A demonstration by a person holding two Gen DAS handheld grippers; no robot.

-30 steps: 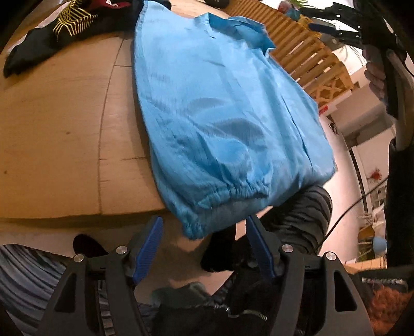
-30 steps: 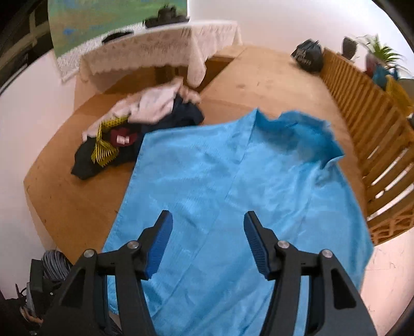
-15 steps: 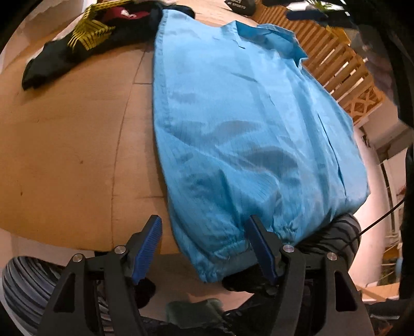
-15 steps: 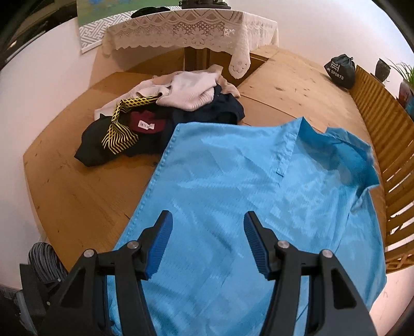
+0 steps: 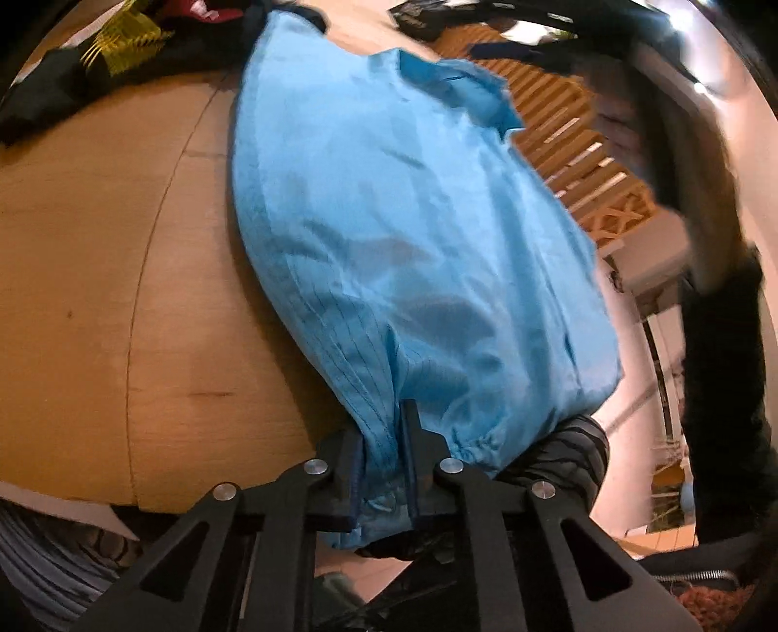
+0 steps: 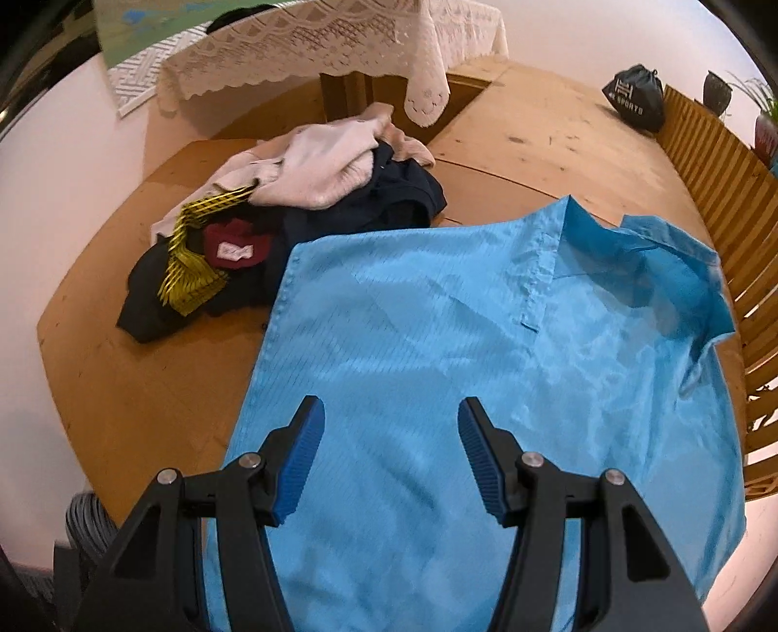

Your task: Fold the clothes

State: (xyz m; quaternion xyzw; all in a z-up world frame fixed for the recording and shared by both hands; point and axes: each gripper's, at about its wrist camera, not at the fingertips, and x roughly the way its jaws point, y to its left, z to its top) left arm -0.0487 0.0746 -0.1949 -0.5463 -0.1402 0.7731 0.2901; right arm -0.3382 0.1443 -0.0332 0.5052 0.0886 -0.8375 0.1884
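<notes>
A light blue shirt (image 5: 413, 233) lies spread on the wooden table (image 5: 87, 291), collar at the far end, its gathered hem hanging over the near edge. My left gripper (image 5: 381, 459) is shut on that hem at the table's edge, cloth bunched between the blue pads. In the right wrist view the same blue shirt (image 6: 462, 340) fills the middle, its collar (image 6: 646, 253) to the far right. My right gripper (image 6: 389, 457) hovers open above the shirt's body, nothing between its fingers.
A pile of other clothes (image 6: 291, 204), pink, dark navy and black with yellow stripes, sits beyond the shirt's left side. A wooden slatted rail (image 6: 719, 184) borders the table's right. A lace-covered table (image 6: 316, 43) and a black bag (image 6: 632, 97) stand at the back.
My left gripper moved forward to the hem and shut on it; it was open before. The right gripper stayed open above the shirt, with its view shifting slightly.
</notes>
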